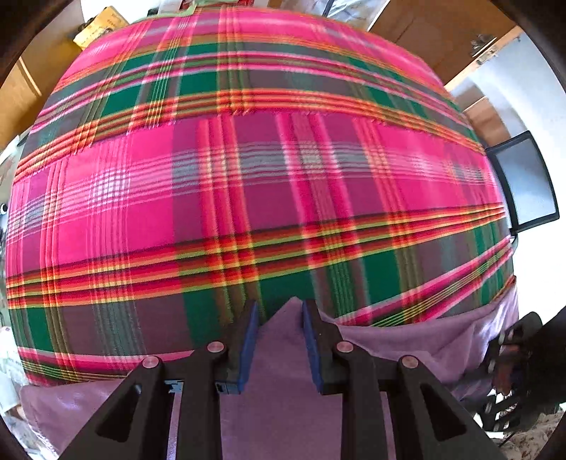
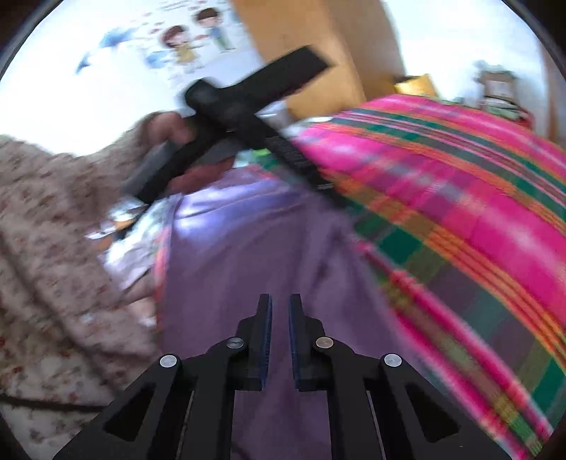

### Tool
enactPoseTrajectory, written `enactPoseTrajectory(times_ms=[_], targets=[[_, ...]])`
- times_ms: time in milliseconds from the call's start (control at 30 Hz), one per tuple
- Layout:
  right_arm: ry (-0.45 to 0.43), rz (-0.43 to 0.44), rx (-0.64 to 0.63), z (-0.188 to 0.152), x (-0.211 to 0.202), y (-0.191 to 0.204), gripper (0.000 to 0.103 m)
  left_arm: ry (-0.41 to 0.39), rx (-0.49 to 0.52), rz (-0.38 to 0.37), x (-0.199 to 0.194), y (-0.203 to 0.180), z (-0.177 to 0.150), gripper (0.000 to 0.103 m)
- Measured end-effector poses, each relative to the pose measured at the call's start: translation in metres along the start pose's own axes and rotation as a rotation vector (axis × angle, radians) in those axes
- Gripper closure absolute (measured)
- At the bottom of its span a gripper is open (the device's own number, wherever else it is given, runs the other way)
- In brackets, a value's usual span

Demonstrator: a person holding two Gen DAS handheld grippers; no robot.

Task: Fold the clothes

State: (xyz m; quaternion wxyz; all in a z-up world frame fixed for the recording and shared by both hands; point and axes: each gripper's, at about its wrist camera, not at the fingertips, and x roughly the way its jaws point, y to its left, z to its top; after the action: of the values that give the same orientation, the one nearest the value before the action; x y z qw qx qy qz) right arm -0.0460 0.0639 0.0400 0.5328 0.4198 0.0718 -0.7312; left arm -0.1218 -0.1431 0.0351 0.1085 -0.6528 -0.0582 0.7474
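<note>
A purple garment lies at the near edge of a bed covered with a pink, green and orange plaid blanket. My left gripper is shut on a raised peak of the purple cloth, which tents up between the blue pads. In the right wrist view the garment spreads ahead, blurred by motion. My right gripper sits low over it, its fingers nearly together with purple cloth in the narrow gap. The left gripper's black body shows at the garment's far end, held by a hand.
A person's floral sleeve fills the left of the right wrist view. Wooden cupboards and a yellow box stand behind the bed. A dark-framed screen is at the bed's right side. The wall carries cartoon stickers.
</note>
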Motion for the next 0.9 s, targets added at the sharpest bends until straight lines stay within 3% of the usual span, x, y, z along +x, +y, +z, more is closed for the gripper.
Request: enactPoseTrajectory(times_ms=[67,267,433,533,667,900], targets=[[0.002,-0.033,0.015,0.000,0.000,-0.005,0.089,-0.008,0.018,-0.009,-0.004,-0.002,0.000,0.090],[-0.063,-0.007,0.059,0.006,-0.009,-0.015,0.079,-0.018,0.037,-0.007,-0.015,-0.001,-0.006,0.096],[0.022,-0.021,0.100,0.010,0.012,-0.024,0.076,-0.019,0.031,-0.023,-0.022,0.010,-0.015,0.097],[0.024,0.034,0.084,0.007,0.014,-0.016,0.096,-0.019,0.022,-0.029,-0.027,0.013,-0.019,0.097],[-0.009,0.121,0.038,0.004,0.005,0.002,0.097,-0.023,-0.011,-0.059,-0.037,0.021,-0.026,0.097],[0.014,0.183,0.026,-0.006,0.013,0.017,0.097,-0.027,-0.050,-0.100,-0.045,0.026,-0.042,0.097]])
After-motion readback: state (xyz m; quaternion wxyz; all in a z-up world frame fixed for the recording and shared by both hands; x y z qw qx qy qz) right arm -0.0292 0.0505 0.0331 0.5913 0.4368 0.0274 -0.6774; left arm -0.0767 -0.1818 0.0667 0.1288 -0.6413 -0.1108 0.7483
